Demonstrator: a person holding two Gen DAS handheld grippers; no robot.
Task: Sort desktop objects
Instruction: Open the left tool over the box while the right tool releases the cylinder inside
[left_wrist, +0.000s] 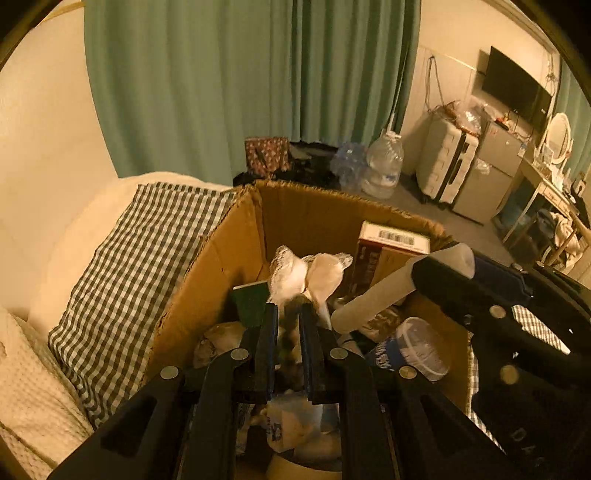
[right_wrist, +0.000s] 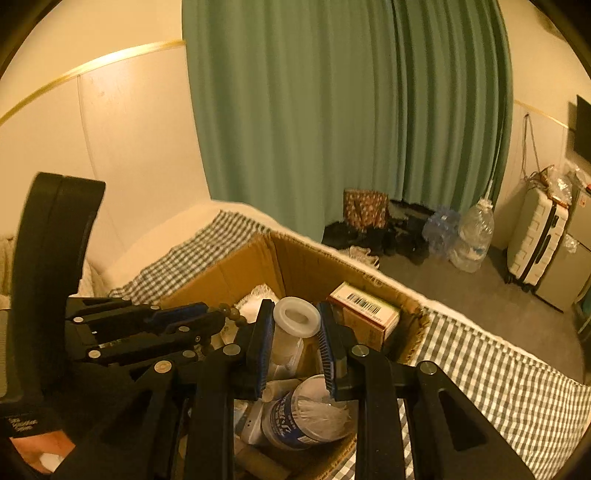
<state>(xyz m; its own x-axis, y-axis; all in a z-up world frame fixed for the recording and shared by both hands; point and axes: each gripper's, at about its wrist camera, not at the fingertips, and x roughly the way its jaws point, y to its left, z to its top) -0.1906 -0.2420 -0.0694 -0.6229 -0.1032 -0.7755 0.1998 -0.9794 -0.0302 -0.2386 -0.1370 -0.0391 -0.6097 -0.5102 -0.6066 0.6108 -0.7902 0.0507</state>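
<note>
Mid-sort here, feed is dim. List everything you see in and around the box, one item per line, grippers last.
Open cardboard box: one, brown, on the checked cloth.
Green-and-white checked cloth: one, under and beside the box.
White translucent plastic tube: one, above the box, between the right gripper's fingers.
Small carton with barcode: one, white and brown, far right corner of the box.
Clear plastic cup with blue label: one, lying in the box.
Crumpled clear plastic wrap: one bundle, just beyond the left gripper's tips.
Dark green card: one, upright in the box.
Left gripper: black, narrow gap, over the box.
Right gripper: black, closed on the tube.
</note>
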